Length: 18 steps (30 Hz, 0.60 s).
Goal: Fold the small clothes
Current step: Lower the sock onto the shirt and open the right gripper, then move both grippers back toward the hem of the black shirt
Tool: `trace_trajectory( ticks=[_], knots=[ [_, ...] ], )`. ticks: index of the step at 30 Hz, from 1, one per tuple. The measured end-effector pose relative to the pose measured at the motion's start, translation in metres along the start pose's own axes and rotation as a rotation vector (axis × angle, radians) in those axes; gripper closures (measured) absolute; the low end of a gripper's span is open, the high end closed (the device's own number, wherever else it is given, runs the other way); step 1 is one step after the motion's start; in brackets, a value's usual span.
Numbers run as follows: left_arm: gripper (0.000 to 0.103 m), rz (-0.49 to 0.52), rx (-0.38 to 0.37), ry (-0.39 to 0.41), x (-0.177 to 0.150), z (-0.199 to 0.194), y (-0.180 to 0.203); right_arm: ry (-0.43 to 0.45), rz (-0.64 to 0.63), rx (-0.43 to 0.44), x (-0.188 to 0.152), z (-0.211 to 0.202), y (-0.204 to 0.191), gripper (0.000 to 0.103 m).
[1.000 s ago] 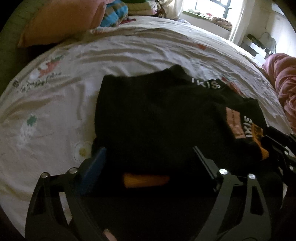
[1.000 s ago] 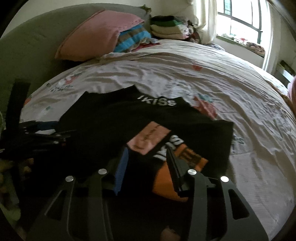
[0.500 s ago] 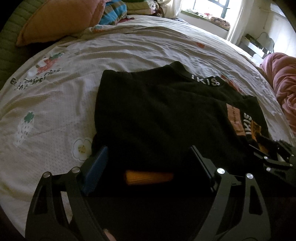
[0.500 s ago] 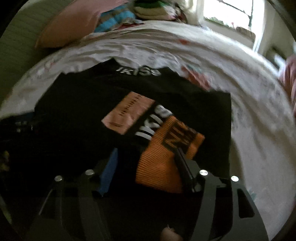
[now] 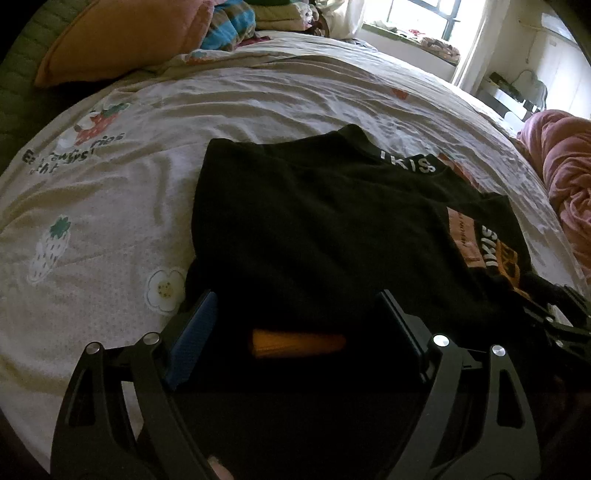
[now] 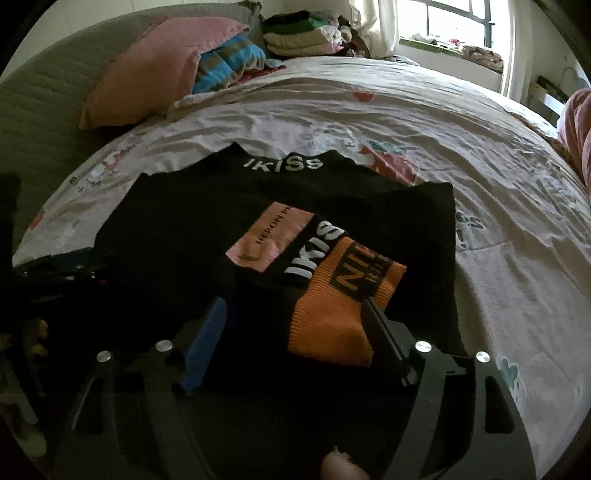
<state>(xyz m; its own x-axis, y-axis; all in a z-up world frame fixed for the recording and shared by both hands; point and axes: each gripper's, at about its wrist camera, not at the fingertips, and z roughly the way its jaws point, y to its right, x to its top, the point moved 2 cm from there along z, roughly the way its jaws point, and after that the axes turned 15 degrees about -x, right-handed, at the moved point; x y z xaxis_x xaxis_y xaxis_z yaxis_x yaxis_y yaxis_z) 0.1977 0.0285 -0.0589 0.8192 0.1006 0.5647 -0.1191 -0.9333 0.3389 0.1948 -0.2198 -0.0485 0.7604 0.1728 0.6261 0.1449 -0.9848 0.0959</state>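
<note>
A small black garment [image 5: 314, 229] with white "IKISS" lettering lies folded on the bed; it also shows in the right wrist view [image 6: 207, 229]. Its orange cuff [image 6: 340, 314] and a pink patch [image 6: 273, 236] lie on top at the right. My left gripper [image 5: 295, 317] is open over the garment's near left edge, an orange strip [image 5: 299, 343] between its fingers. My right gripper [image 6: 295, 321] is open over the near right edge, astride the orange cuff. Each gripper shows dimly at the edge of the other view.
The bed sheet [image 5: 110, 206] is white with strawberry and flower prints. An orange-pink pillow [image 6: 155, 81] and a striped blanket [image 6: 229, 62] lie at the head, with a stack of folded clothes [image 6: 299, 37]. A pink duvet [image 5: 569, 177] is bunched at the right. A window [image 6: 461, 26] is beyond.
Both grippers have stayed open at the garment's near edge. The right wrist view tipped down onto the cuff half a second ago and has levelled out again. The garment lies as before.
</note>
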Motion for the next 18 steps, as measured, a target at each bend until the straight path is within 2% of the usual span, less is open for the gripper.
trace_trajectory(
  ticks=[3,8,10,18],
  knots=[
    [0.024,-0.007,-0.010,0.000,-0.001,-0.002,0.000,0.010,0.016,0.006,-0.001,-0.006,0.000,0.018],
    [0.023,-0.017,-0.041,0.008,-0.002,-0.009,0.002,0.023,0.040,0.014,-0.002,-0.013,0.002,0.014],
    [0.023,-0.013,-0.041,0.010,-0.003,-0.011,0.004,0.030,0.051,0.014,-0.002,-0.016,0.004,0.010],
    [0.021,-0.004,-0.047,0.023,-0.004,-0.019,0.009,0.057,0.066,-0.008,-0.001,-0.027,0.006,0.008]
  ],
)
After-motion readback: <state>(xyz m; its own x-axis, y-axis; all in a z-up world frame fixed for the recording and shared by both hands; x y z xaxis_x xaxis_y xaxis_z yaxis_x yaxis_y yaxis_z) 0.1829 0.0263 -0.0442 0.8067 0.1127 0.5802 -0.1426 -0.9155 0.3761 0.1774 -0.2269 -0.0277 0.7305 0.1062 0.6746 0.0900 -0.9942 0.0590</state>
